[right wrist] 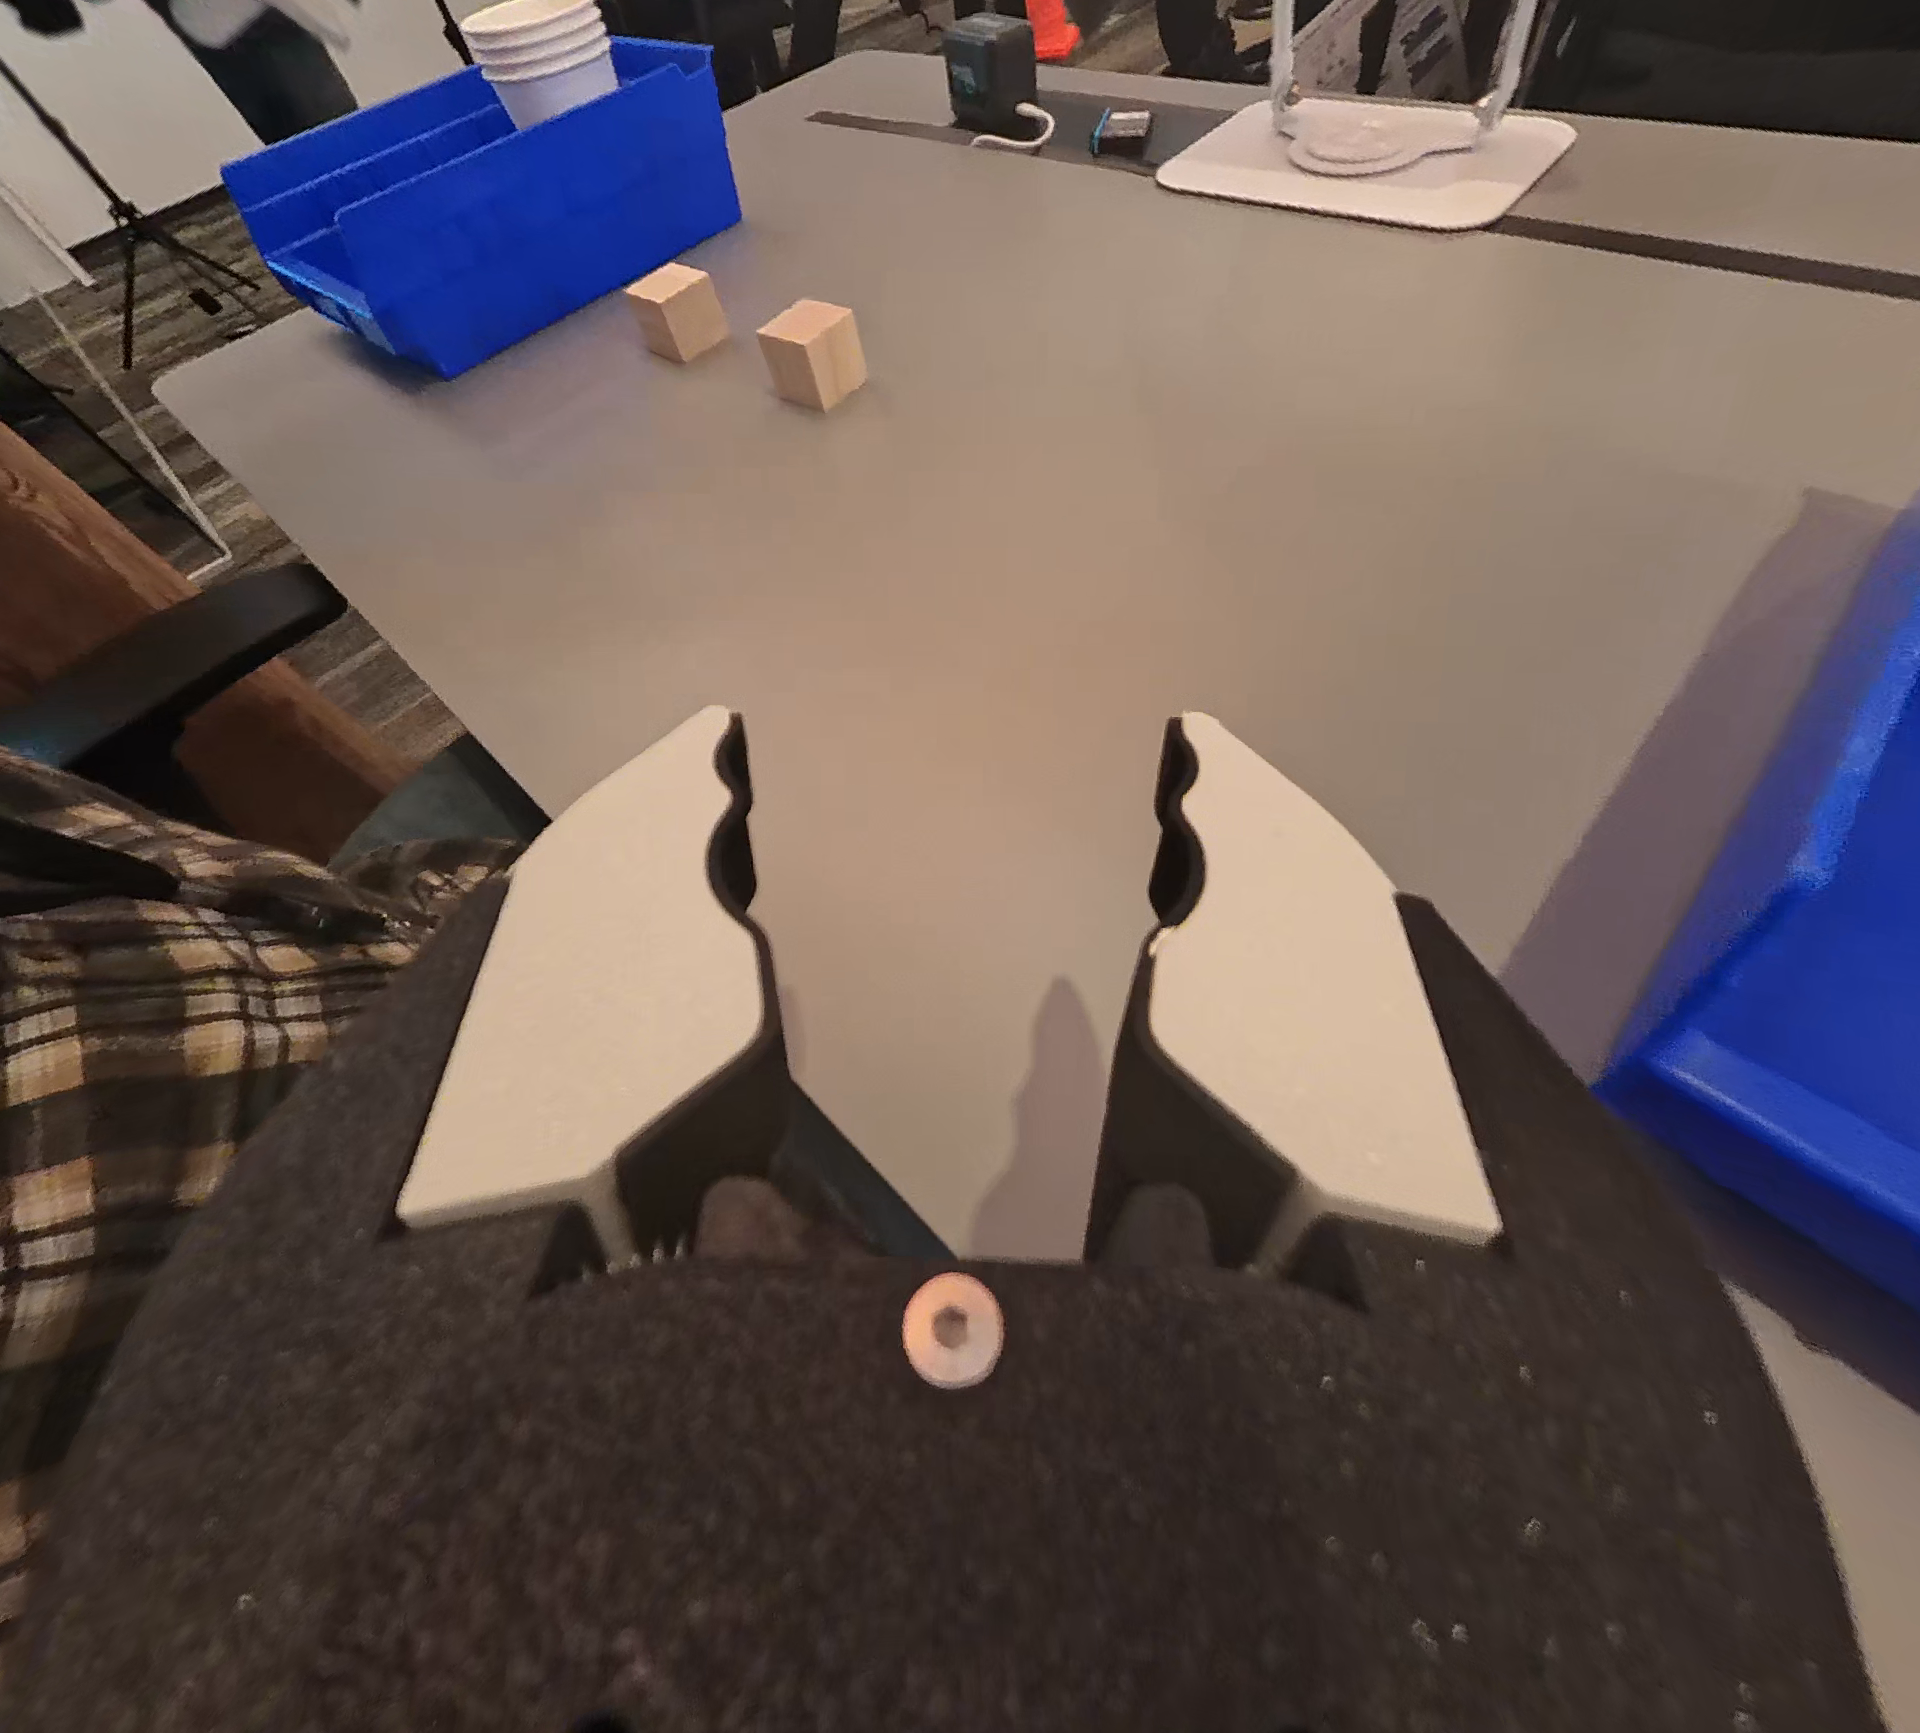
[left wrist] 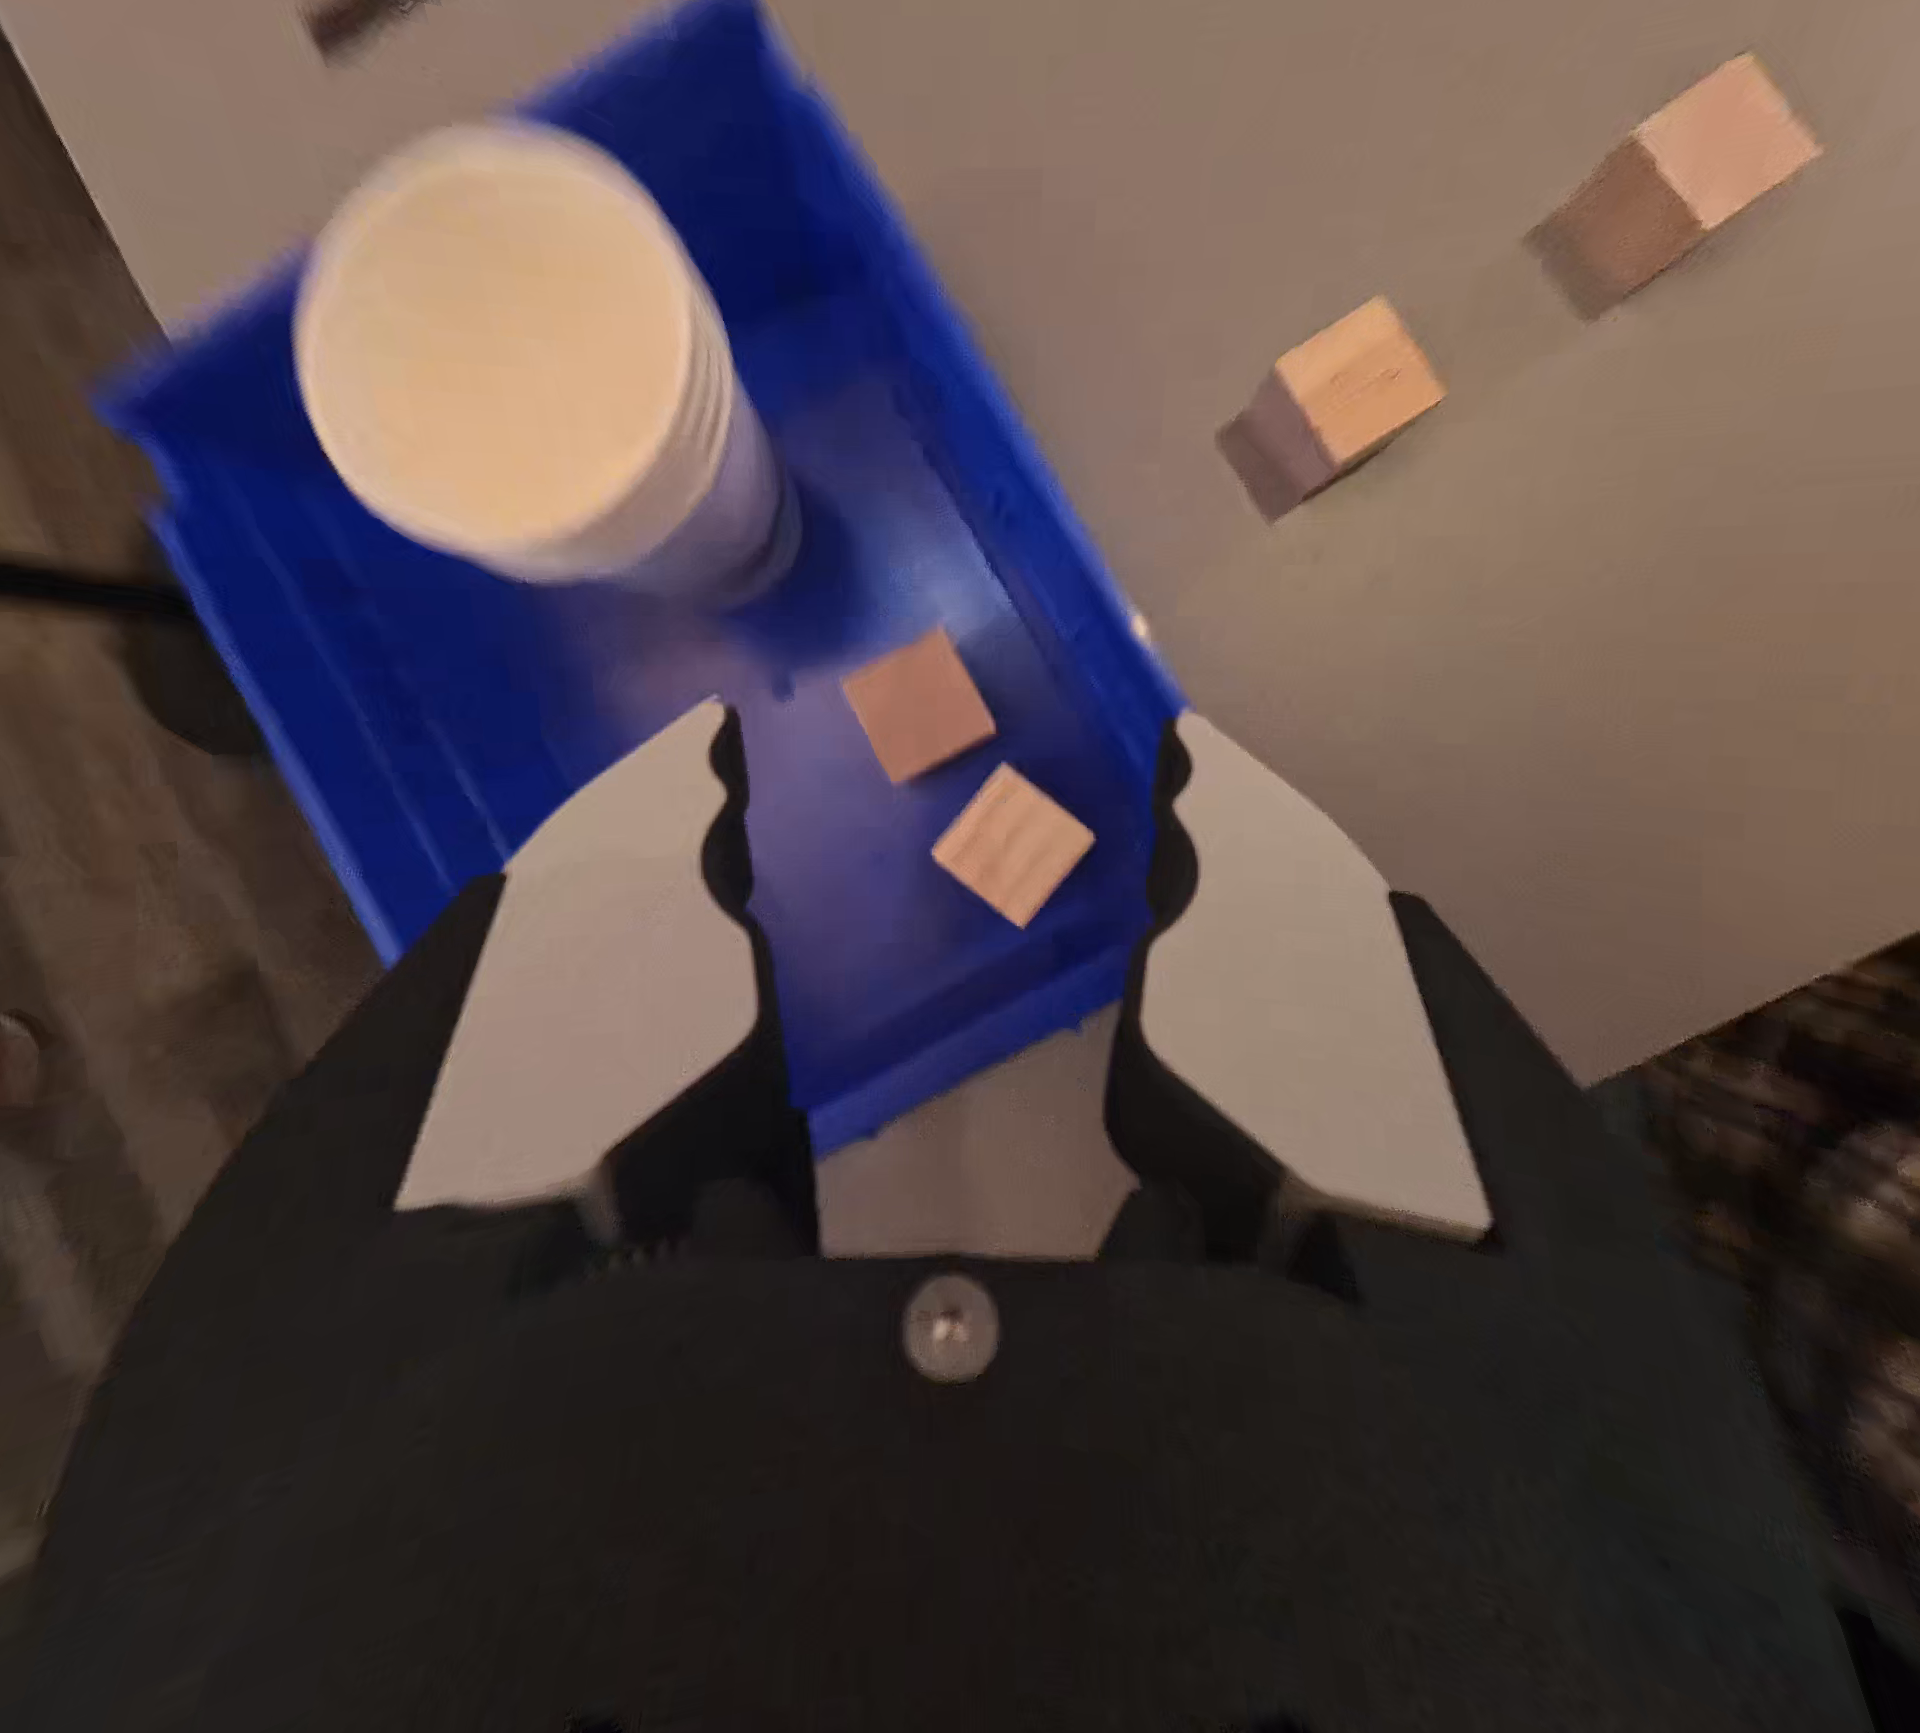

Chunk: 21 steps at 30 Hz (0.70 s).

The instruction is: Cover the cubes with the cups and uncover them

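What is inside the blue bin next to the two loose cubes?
The blue bin holds a stack of white paper cups and two wooden cubes on its floor. The floor directly beneath the stack is hidden.

Office-like workroom: tables, tripod

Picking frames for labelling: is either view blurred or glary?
Left wrist view: motion-smeared, stack of cups and blue bin soft, faint glare on bin floor. Right wrist view: mostly sharp, both cubes crisp; second blue bin blurred at edge.
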Available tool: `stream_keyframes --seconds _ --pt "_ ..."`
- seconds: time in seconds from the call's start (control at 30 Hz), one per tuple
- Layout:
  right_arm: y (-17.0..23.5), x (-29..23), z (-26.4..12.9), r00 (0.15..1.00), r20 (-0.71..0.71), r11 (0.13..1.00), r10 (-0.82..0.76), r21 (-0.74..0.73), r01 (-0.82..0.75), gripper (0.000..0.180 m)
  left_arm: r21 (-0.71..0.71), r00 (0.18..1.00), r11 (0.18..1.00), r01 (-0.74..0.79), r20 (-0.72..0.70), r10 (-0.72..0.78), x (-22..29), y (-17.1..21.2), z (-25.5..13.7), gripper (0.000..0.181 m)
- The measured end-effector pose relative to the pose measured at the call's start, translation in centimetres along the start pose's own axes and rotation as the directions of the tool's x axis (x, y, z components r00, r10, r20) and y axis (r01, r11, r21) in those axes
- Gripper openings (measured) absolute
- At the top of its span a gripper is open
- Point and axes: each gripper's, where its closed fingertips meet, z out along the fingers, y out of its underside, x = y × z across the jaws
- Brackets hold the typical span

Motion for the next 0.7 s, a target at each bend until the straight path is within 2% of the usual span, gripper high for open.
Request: stream_keyframes --seconds 0.07,0.1,0.23,0.37,0.47,0.7 --pt "-0.3 -0.4 0.6 1.0 0.017 1.0 -0.011 -0.007 0.012 0.075 -0.034 0.99 0.992 0.126 -0.06 -0.127 -0.3 2.9 1.4 0.074" --pt "-0.5 -0.6 0.8 1.0 0.026 1.0 -0.018 -0.011 0.018 0.075 -0.039 0.986 0.99 0.138 -0.094 -0.141 0.0 3.8 2.0 0.072" --pt "-1.4 -1.3 1.3 0.998 0.039 0.999 -0.046 -0.027 0.047 0.075 -0.098 0.997 0.994 0.055 -0.051 -0.06 -1.8 6.2 4.1 0.077" --pt "-2.0 -1.8 1.2 0.997 0.024 0.997 -0.069 -0.032 0.07 0.075 -0.062 0.96 0.962 0.265 -0.077 -0.269 -3.1 4.9 5.3 0.076" --pt "-2.5 -2.1 1.3 0.998 0.024 0.998 -0.062 -0.026 0.063 0.075 -0.058 0.922 0.921 0.386 0.031 -0.385 -4.2 5.0 6.1 0.075" --pt "-4.1 -3.1 2.6 0.992 0.054 0.991 -0.111 -0.066 0.115 0.075 -0.086 0.871 0.866 0.492 0.066 -0.488 -2.9 5.4 9.0 0.078"
